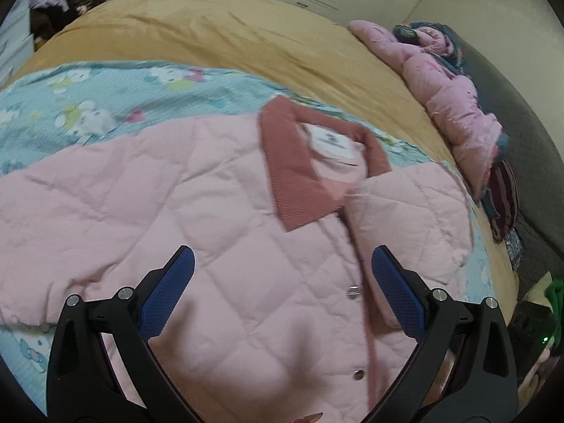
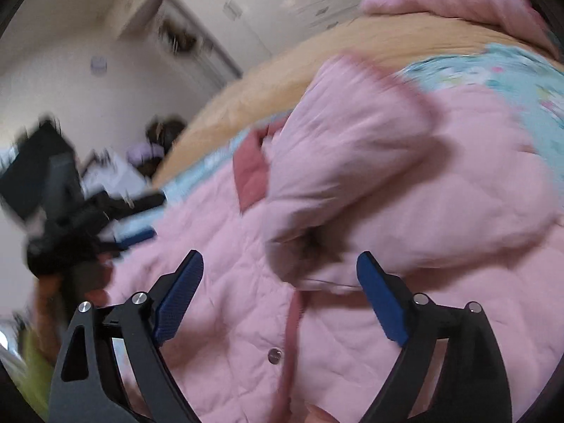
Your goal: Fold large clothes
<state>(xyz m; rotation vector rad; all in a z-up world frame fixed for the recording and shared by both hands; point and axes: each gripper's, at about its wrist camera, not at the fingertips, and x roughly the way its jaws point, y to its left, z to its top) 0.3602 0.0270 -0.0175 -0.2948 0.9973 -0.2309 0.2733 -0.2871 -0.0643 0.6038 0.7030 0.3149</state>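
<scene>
A pink quilted jacket (image 1: 211, 211) with a dusty-red collar (image 1: 292, 172) and snap buttons lies front up on the bed. Its right sleeve (image 1: 412, 211) is folded in over the chest. My left gripper (image 1: 282, 261) is open and empty, hovering over the jacket's front near the button placket. In the right wrist view, which is blurred, my right gripper (image 2: 280, 264) is open and empty just above the jacket (image 2: 229, 299), in front of the folded sleeve (image 2: 370, 176). The left gripper (image 2: 134, 238) shows at the left there.
The jacket rests on a light blue cartoon-print sheet (image 1: 105, 98) over a mustard bedspread (image 1: 229, 35). Another pink padded garment (image 1: 447, 102) and dark clothes lie along the bed's right edge. Wardrobes stand behind; clutter sits at the far left.
</scene>
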